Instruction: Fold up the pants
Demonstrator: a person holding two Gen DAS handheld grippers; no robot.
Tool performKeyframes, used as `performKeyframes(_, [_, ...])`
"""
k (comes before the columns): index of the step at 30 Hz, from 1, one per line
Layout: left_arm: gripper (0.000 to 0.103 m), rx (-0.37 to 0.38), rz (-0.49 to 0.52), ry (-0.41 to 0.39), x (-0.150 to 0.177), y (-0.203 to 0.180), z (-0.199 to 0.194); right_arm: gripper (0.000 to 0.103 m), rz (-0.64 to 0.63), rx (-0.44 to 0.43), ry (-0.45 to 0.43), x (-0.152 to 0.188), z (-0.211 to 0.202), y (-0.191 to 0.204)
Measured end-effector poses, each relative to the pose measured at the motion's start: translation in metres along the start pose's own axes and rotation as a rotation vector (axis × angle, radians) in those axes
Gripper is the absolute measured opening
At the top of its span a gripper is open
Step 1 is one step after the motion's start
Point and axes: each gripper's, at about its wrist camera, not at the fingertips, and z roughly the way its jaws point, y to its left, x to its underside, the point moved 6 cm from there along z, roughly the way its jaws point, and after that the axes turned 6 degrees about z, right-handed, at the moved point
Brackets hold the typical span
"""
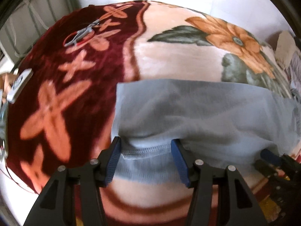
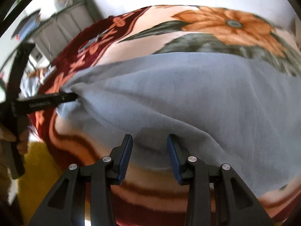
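Observation:
Light blue-grey pants (image 1: 197,113) lie folded on a floral blanket; they also fill the right wrist view (image 2: 188,94). My left gripper (image 1: 145,143) is open, its blue pads on either side of the pants' stitched near edge. My right gripper (image 2: 149,138) is open too, fingers on either side of the near edge further right. The right gripper shows at the lower right of the left wrist view (image 1: 272,158). The left gripper shows at the left of the right wrist view (image 2: 65,97), its tip at the cloth's corner.
The bed is covered by a blanket (image 1: 169,56) with maroon and peach parts and orange flowers. Scissors with a red ring (image 1: 82,33) and a white phone-like object (image 1: 18,86) lie on its left part. A grey cabinet (image 2: 62,24) stands beyond. Yellow floor covering (image 2: 37,160) shows below left.

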Motion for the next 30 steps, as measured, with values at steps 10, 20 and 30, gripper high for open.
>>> performKeyframes(10, [0.057,-0.061,0.128,0.007,-0.028,-0.019,0.013,0.039,-0.034,0.004,-0.036,0.004,-0.022,0.021])
performKeyframes(20, [0.057,0.013,0.076,0.083,0.022,0.008,0.001,0.038,-0.152,0.015,0.034,0.027,-0.002,0.050])
performKeyframes(30, [0.059,-0.076,0.001,0.114,0.037,0.043,0.003,0.039,-0.147,-0.003,0.019,0.014,-0.004,0.046])
